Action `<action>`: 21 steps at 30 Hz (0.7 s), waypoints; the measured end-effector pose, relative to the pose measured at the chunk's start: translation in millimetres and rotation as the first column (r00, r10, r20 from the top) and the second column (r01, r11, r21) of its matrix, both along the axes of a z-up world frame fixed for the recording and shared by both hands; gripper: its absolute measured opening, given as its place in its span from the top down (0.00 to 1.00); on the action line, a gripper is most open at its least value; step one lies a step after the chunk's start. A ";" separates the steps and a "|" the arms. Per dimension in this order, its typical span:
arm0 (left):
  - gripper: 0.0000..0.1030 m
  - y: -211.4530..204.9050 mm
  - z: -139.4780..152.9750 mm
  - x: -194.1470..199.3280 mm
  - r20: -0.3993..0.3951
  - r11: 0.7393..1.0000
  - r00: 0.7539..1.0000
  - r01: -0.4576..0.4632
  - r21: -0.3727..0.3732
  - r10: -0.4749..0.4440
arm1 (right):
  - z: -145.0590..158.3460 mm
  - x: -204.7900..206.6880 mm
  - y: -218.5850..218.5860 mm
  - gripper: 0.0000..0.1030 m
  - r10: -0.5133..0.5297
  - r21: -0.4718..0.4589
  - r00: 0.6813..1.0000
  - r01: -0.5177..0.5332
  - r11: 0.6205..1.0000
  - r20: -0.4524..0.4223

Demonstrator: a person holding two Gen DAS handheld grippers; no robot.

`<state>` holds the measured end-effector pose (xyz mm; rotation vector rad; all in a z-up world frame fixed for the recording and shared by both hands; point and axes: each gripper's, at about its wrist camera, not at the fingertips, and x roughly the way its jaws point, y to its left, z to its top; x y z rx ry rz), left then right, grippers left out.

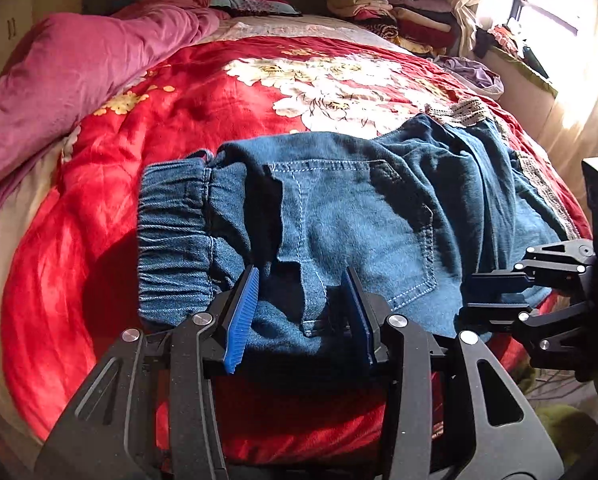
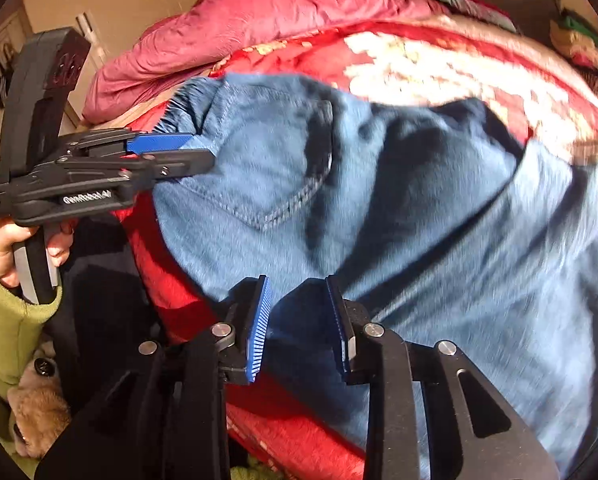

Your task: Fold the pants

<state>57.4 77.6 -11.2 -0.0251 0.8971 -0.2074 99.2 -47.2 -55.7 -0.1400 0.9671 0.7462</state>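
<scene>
A bed [image 1: 111, 184] fills both views, spread with a red blanket [image 1: 203, 92] printed with pale flowers, and a pink quilt [image 1: 67, 72] is bunched along its far left side. At the head of the bed sits a stack of folded clothes [image 1: 383, 12], and bright light comes through a window [image 1: 547, 4] with pale curtains at the right; cupboard doors [image 2: 99, 4] stand behind the quilt in the right wrist view. The jeans [image 1: 339, 208] lie on the blanket near the bed's front edge, back pocket up, with the elastic waistband [image 1: 175, 236] to the left and the legs doubled over toward the right. The left gripper [image 1: 299, 312] hovers over the waist end, its blue fingers [image 1: 241, 316] spread apart with denim showing between them; whether they touch the cloth is hard to tell. The right gripper [image 2: 299, 324] is likewise open above the jeans' near edge. In the left view the right gripper appears side-on at the right rim, partly cut off. The right wrist view is smeared toward its right side, so the legs' far end is unclear. A hand [image 2: 3, 248] in a green sleeve holds the left gripper's handle.
</scene>
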 end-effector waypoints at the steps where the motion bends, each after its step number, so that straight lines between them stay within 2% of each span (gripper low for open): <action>1: 0.67 1.8 0.7 -1.5 0.000 1.000 1.000 -0.001 -0.013 0.001 | 0.0 -1.2 -3.6 0.74 -0.005 0.018 1.000 0.006 1.000 -0.009; 5: 0.67 3.7 -1.7 -0.6 -0.010 0.999 1.000 -0.002 -0.035 0.002 | -2.9 -7.2 -15.3 0.74 -0.023 0.058 0.999 0.026 0.998 -0.039; 9: 0.66 2.5 -1.1 -1.4 -0.007 1.000 1.000 -0.005 -0.028 0.005 | 0.2 -11.4 -17.9 0.73 -0.022 0.058 0.999 0.024 0.998 -0.038; 11: 0.66 3.7 -1.3 -2.4 -0.008 0.999 1.000 -0.010 -0.031 0.009 | 2.4 -12.9 -19.0 0.67 -0.005 0.066 0.999 0.008 0.998 -0.044; 15: 0.66 4.3 -1.3 -3.7 -0.006 0.999 1.000 -0.013 -0.030 0.013 | 14.6 -15.6 -20.3 0.65 0.002 0.078 0.999 0.000 0.997 -0.032; 21: 0.64 1.7 8.0 -15.8 0.044 0.999 0.998 -0.036 -0.008 0.037 | 31.3 -13.6 -47.5 0.57 -0.072 0.085 0.997 0.071 0.994 0.011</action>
